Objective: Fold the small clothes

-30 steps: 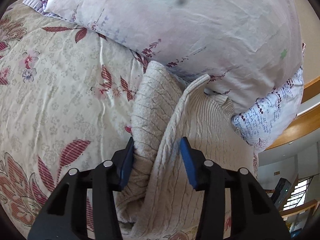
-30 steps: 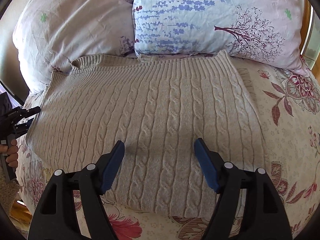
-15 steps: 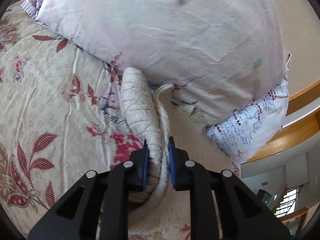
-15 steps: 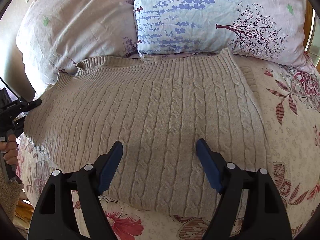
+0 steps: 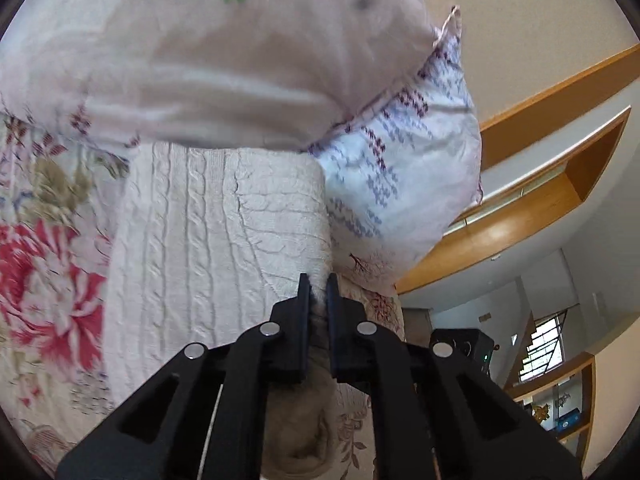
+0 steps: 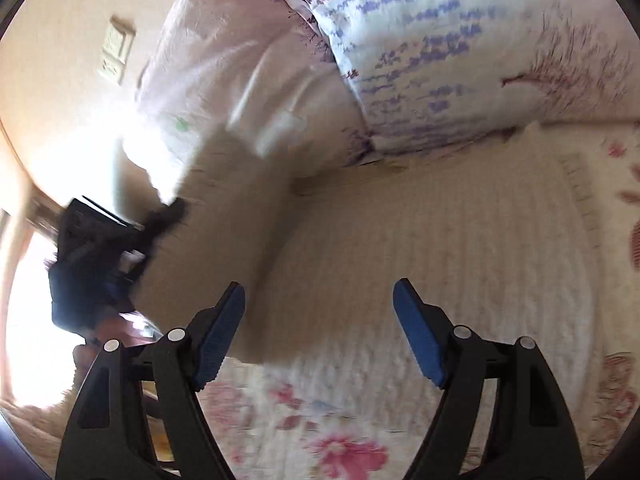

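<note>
The sweater [image 5: 208, 248] is cream with a cable-knit pattern. The bedspread [image 5: 48, 272] is pale cream with red and pink flowers. One pillow [image 5: 192, 60] is pale pink with a green clover mark; the other pillow [image 6: 460, 40] is white with purple sprigs and a maroon tree. The right gripper [image 6: 320, 320] is black with blue pads.

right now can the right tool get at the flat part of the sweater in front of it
Probably yes. The right tool hangs open just over the flat part of the sweater, with nothing between them. The left tool is shut on the sweater's edge, lifted off to the side, clear of that path.
</note>
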{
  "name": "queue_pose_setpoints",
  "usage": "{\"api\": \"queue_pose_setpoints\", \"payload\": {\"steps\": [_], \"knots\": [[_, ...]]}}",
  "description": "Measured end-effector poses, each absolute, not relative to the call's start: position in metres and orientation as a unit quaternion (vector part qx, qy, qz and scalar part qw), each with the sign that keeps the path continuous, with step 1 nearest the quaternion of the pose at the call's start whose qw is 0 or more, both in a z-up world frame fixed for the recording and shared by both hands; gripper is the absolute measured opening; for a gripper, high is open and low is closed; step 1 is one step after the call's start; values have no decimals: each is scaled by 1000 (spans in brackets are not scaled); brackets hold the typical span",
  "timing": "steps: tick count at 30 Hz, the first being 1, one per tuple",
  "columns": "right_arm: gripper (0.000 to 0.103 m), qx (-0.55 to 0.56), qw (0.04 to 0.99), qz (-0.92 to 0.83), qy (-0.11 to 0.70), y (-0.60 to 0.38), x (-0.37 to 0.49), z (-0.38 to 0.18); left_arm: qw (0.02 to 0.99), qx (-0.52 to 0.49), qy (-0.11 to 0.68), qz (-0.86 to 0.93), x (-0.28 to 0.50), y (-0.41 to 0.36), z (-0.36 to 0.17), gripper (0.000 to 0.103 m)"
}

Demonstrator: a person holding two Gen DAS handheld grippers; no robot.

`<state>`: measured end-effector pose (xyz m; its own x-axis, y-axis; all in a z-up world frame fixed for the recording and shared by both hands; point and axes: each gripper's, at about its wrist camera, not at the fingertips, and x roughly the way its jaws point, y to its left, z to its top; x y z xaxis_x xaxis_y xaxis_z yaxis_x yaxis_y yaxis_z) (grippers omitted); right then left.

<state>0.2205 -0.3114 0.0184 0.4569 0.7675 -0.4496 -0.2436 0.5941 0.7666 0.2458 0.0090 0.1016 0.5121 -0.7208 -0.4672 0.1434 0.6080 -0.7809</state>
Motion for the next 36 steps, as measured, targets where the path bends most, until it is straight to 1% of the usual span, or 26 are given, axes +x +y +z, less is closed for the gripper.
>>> {"api": "queue_pose_setpoints", "payload": {"steps": [2, 5, 7, 8, 9, 10, 11, 13, 16, 17, 18, 20, 23, 28, 30, 31, 32, 33, 36], "knots": [[82, 354, 765, 334, 422, -316, 227, 10, 783, -346, 442, -269, 250, -16, 79, 7], [82, 375, 751, 310, 446, -326, 230, -3, 751, -362, 486, -263, 253, -31, 46, 8], [82, 381, 748, 299, 453, -331, 230, -6, 728, -378, 502, -275, 249, -31, 35, 12], [82, 384, 749, 297, 451, -333, 230, -6, 727, -380, 500, -278, 246, -28, 36, 19], [82, 388, 748, 295, 450, -334, 231, -6, 728, -380, 494, -285, 242, -25, 39, 41], [82, 393, 746, 292, 451, -334, 234, -6, 735, -377, 487, -284, 238, -21, 43, 54], [82, 401, 740, 291, 455, -332, 237, -7, 747, -370, 477, -278, 232, -14, 49, 56], [81, 409, 729, 293, 464, -326, 244, -9, 776, -347, 464, -248, 224, 3, 59, 57], [71, 403, 715, 302, 485, -314, 254, -11, 817, -312, 447, -187, 211, 31, 67, 57], [69, 395, 712, 304, 495, -307, 258, -12, 829, -294, 446, -167, 208, 37, 67, 57], [68, 383, 713, 301, 505, -301, 261, -13, 840, -268, 449, -145, 207, 40, 66, 57], [59, 371, 706, 304, 521, -289, 267, -15, 852, -214, 466, -105, 207, 43, 60, 57], [52, 359, 699, 305, 538, -275, 274, -20, 845, -190, 490, -100, 205, 46, 45, 57], [51, 386, 674, 322, 542, -268, 275, -32, 828, -189, 513, -122, 202, 44, 27, 58], [47, 409, 665, 320, 536, -270, 274, -37, 823, -192, 519, -130, 202, 43, 24, 58], [39, 420, 663, 317, 532, -272, 274, -40, 821, -193, 521, -132, 204, 42, 22, 58], [26, 424, 664, 315, 529, -274, 273, -41, 820, -194, 523, -133, 204, 41, 22, 58], [22, 428, 665, 313, 526, -274, 273, -43, 818, -196, 524, -132, 204, 42, 21, 58], [18, 431, 680, 307, 508, -277, 268, -42, 818, -202, 522, -130, 202, 43, 25, 60]]}}
